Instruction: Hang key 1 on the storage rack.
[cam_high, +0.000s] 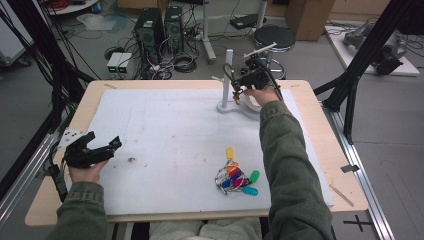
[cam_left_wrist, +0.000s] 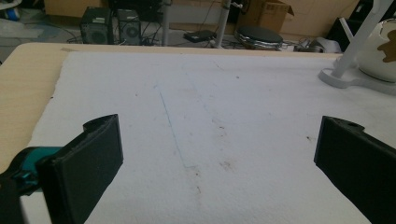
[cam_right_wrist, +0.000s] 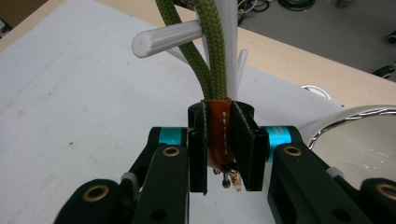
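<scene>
White mat (cam_high: 165, 145) over wooden worktop (cam_high: 320, 130) | right tongs (cam_right_wrist: 219, 140) pinching brown leather tab (cam_right_wrist: 219, 135) of green cord loop (cam_right_wrist: 208, 51), hung over peg of white stand (cam_high: 227, 82) at far side | left tongs (cam_high: 102, 147) spread, resting near left edge | coloured key tags (cam_high: 237, 177) near front.

White foam sheet (cam_high: 165, 145) covers most of wooden table (cam_high: 320, 130); faint blue line and brown specks on it. Cluster of coloured key tags (cam_high: 237, 179) on metal rings lies near the sheet's front right part. On the floor beyond the table: two black computer towers (cam_high: 160, 27), tangled cables (cam_high: 175, 62), a black round stool (cam_high: 274, 36), a cardboard box (cam_high: 310, 17)
</scene>
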